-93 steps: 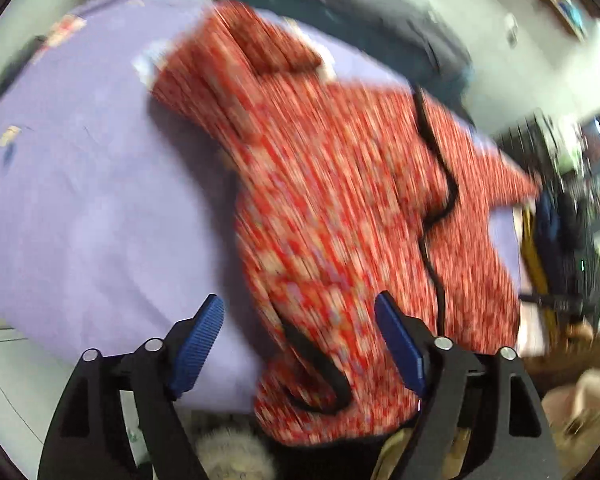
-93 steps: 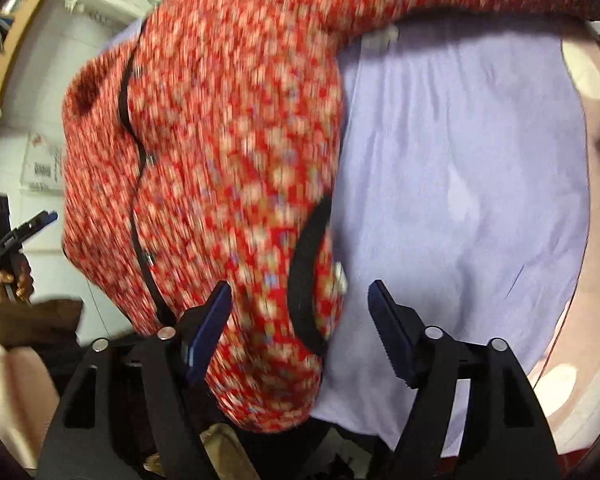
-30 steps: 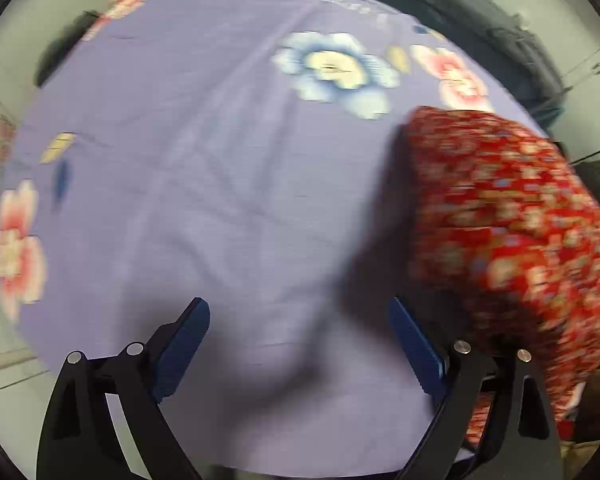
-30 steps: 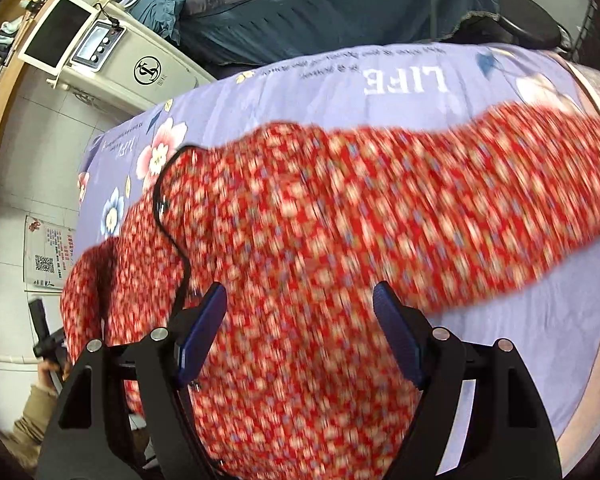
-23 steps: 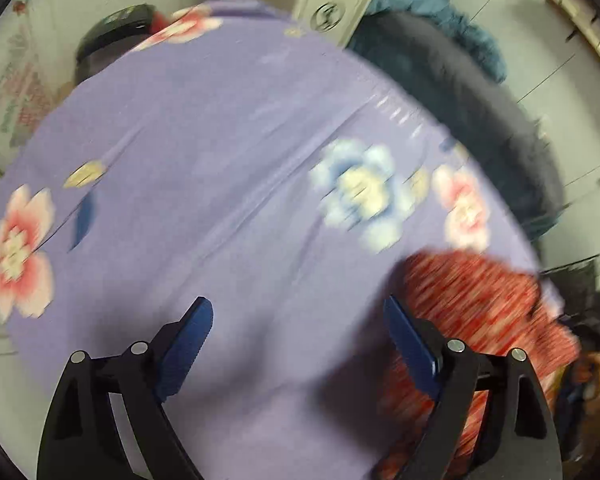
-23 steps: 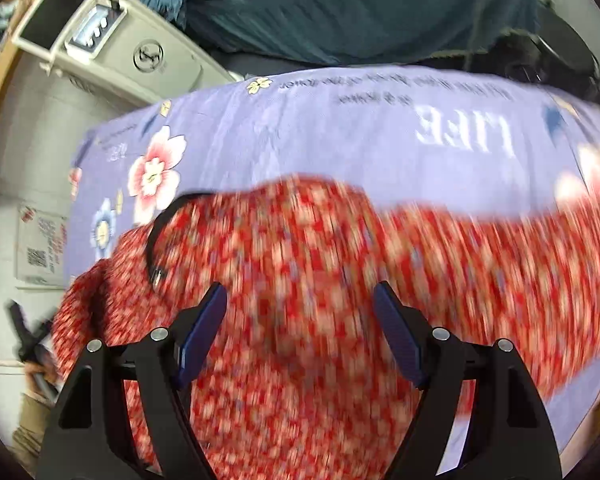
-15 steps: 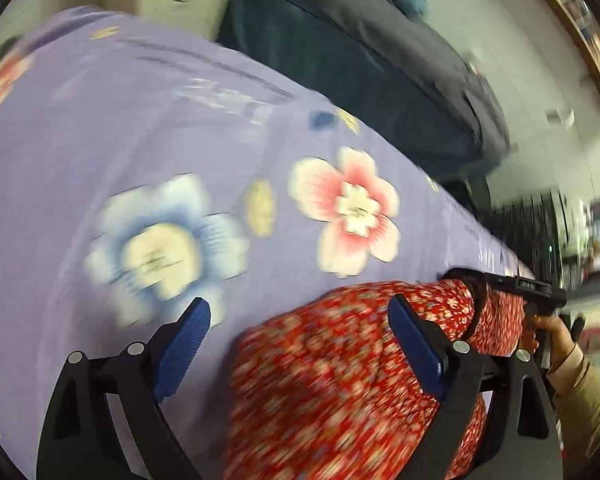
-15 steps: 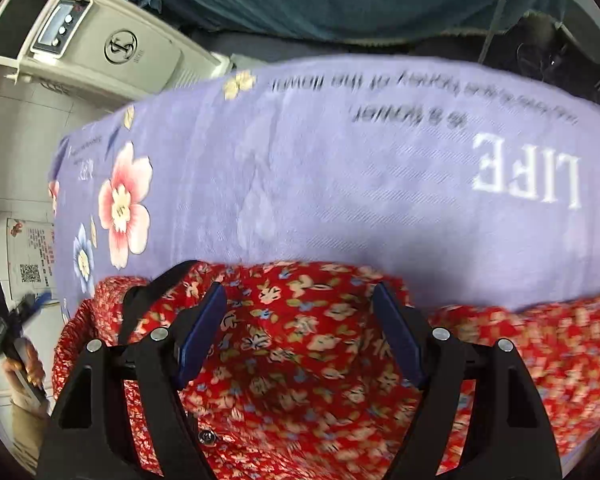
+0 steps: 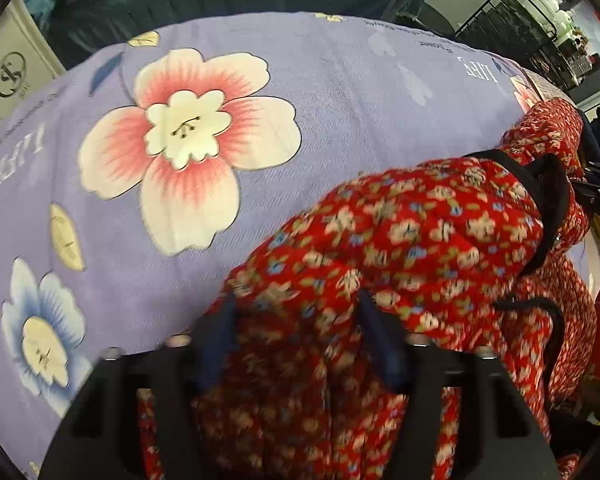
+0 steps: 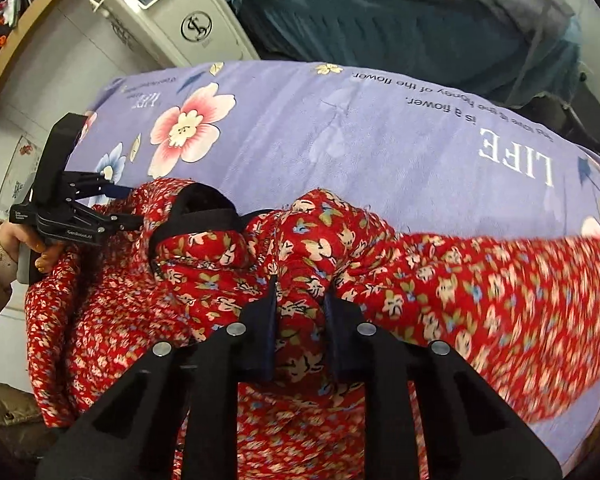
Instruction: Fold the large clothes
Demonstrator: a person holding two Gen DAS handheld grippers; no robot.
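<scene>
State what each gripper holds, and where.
Both jaws just closed on the red floral garment: right gripper pinches a raised fold; left gripper a bunched edge.

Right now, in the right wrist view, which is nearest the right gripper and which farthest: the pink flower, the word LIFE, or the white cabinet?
From the right gripper:
1. Pink flower, up left on the sheet.
2. LIFE, up right; close to the flower's range.
3. White cabinet, beyond the sheet, top left.
</scene>
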